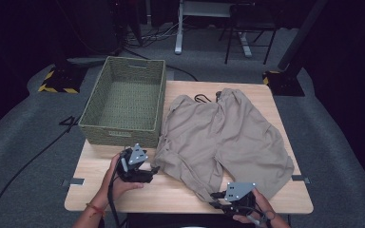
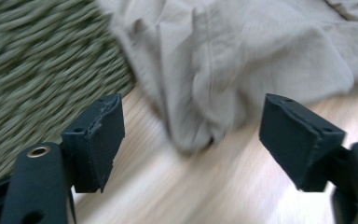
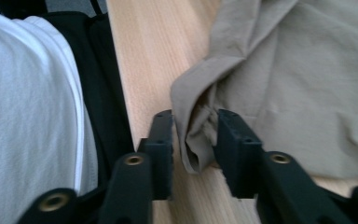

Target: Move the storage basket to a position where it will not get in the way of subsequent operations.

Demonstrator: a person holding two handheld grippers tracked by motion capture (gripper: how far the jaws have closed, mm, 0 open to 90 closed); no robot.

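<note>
Beige shorts (image 1: 223, 133) lie spread on the wooden table (image 1: 171, 197), waistband toward the far edge. My left gripper (image 1: 154, 168) is at the shorts' near-left leg corner. In the left gripper view it (image 2: 191, 140) stands wide open, with the folded corner of the shorts (image 2: 200, 116) just ahead between the jaws and untouched. My right gripper (image 1: 215, 195) is at the table's front edge by the other leg hem. In the right gripper view it (image 3: 195, 140) is shut on a bunched fold of the shorts (image 3: 307, 93).
A green woven basket (image 1: 119, 133) stands on the table's left back part, close beside the shorts, its wall (image 2: 37, 70) just left of my left gripper. The table's front edge runs beside the right gripper, with the person's white shirt (image 3: 28, 116) behind it.
</note>
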